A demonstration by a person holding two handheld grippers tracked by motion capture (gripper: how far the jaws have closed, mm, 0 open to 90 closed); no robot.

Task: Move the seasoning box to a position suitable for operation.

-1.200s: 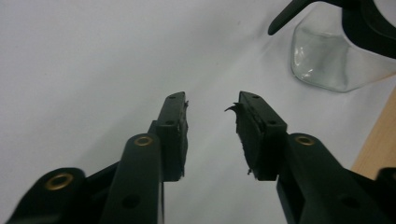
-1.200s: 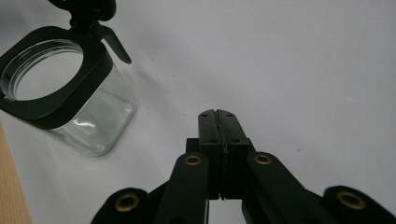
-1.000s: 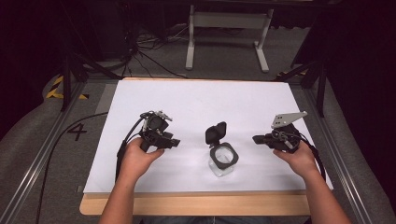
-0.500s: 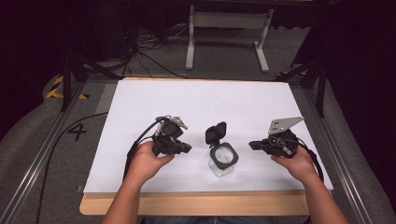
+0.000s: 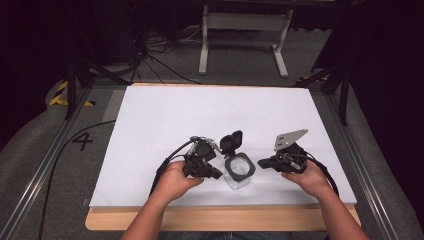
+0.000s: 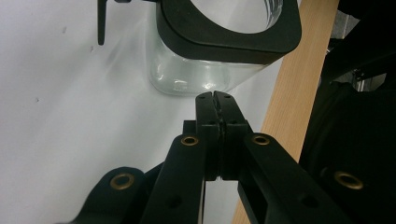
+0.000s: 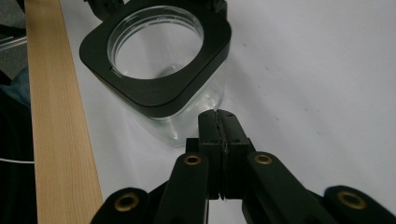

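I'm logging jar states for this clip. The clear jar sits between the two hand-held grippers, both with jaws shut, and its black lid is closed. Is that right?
Not quite: the lid is flipped open, standing up behind the jar's empty mouth, as the high view and the right gripper view show. The rest holds: the jar sits between the left hand-held gripper and right hand-held gripper, both with jaws shut.

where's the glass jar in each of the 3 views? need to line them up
High view: the glass jar stands low and centre on the white sheet, between the two grippers, lid flipped open behind it.
Left gripper view: jar at top centre, just beyond the closed jaw tips.
Right gripper view: jar at upper left, open mouth visible.
Shared landmark: the table's wooden edge, seen at right and at left in the gripper views.
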